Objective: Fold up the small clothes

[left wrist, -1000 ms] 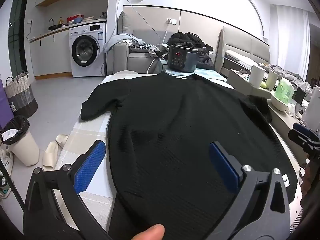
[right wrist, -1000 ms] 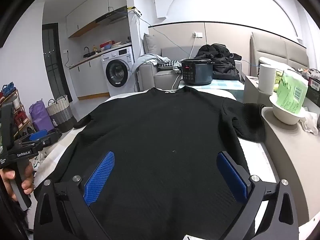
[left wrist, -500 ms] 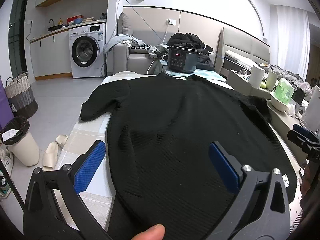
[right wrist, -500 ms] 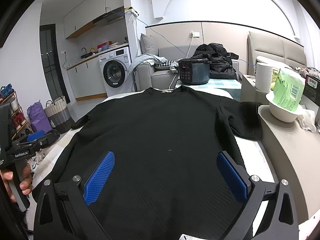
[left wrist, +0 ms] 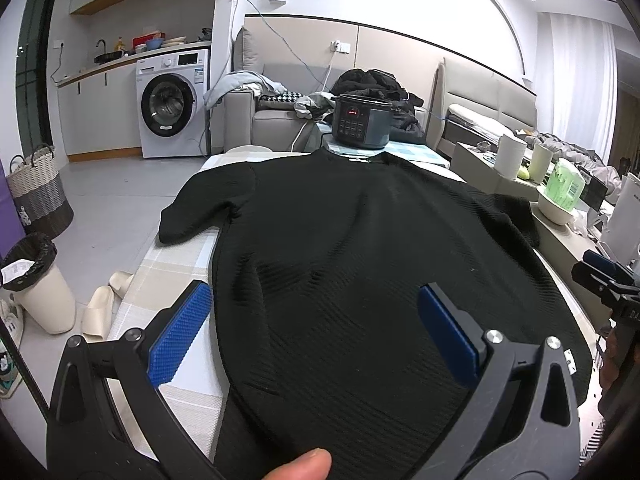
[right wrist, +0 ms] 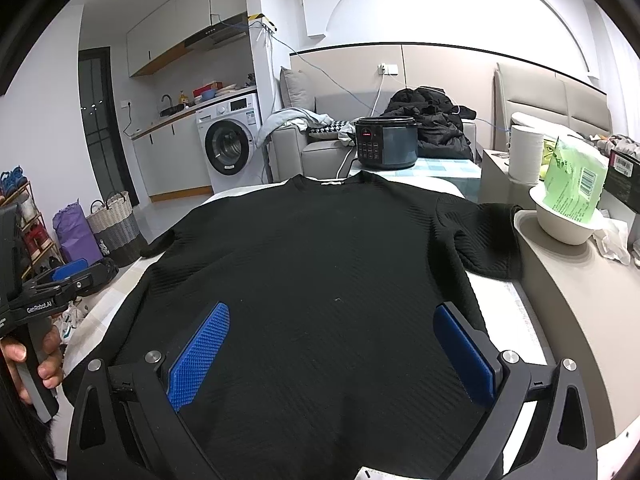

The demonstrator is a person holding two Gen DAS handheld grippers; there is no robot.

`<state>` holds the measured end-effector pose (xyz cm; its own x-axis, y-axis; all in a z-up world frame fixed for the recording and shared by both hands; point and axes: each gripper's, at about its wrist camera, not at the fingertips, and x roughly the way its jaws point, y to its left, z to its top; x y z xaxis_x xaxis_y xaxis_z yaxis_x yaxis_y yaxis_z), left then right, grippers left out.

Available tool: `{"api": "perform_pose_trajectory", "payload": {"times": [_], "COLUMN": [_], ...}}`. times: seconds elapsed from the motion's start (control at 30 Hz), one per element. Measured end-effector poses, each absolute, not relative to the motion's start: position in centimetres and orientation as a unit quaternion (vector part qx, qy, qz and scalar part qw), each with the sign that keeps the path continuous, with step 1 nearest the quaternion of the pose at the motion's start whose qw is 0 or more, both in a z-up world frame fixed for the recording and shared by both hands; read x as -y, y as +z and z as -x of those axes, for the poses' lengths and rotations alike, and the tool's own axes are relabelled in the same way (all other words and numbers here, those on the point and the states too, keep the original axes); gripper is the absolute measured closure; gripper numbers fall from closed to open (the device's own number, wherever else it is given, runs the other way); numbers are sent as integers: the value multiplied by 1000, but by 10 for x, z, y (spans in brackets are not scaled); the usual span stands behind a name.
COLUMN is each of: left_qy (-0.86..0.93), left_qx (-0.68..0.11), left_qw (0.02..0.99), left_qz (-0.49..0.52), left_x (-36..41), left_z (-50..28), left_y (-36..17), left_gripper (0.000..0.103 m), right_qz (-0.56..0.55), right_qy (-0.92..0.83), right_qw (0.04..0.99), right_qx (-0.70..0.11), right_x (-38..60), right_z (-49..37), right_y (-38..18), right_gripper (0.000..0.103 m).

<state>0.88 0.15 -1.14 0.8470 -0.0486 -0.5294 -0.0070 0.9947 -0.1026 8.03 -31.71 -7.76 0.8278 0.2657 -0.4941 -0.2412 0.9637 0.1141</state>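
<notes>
With both grippers' jaws apart above the flat shirt (right wrist: 320, 264), a shallow pinch could drag it off-square.

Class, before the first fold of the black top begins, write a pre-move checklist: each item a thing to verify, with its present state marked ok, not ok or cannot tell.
1. Black top spread flat, neck far: ok.
2. Left gripper open, empty: ok.
3. Right gripper open, empty: ok.
4. Both sleeves laid out: left sleeve ok; right sleeve ok, though it reaches the side counter.
5. Near hem lying straight: cannot tell, hidden under the grippers.
6. Cooker clear of the neck: ok.
</notes>
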Motion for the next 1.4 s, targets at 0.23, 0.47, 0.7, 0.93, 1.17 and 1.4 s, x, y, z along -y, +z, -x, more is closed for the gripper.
{"api": "perform_pose_trajectory", "payload": {"times": [0.23, 0.47, 0.7, 0.93, 1.17, 1.4], "left_qy": [-12, -7, 9, 5, -4, -7], "left_qx": [-276, -279, -283, -284, -281, -293], "left_qw": [960, 959, 957, 956, 957, 953], "left_qz": [50, 52, 56, 78, 77, 71], "left_x": [-1, -3, -7, -18, -12, -5], "left_z": [-9, -8, -12, -23, -31, -45], "left_y": [-12, -14, -18, -20, -22, -28], "left_gripper": [1, 1, 1, 1, 1, 1], "right_qz": [-24, -25, -22, -11, -2, 7], "right_qy": [134, 133, 133, 130, 129, 134], "right_qw": [955, 955, 952, 952, 953, 949], "right_qx": [-264, -265, -274, -278, -273, -284], "right_x": [318, 319, 318, 314, 310, 305], "right_z": [-80, -80, -80, -78, -82, -91], "right_y": [-78, -79, -81, -83, -84, -90], "right_gripper": [0, 0, 0, 0, 0, 0]}}
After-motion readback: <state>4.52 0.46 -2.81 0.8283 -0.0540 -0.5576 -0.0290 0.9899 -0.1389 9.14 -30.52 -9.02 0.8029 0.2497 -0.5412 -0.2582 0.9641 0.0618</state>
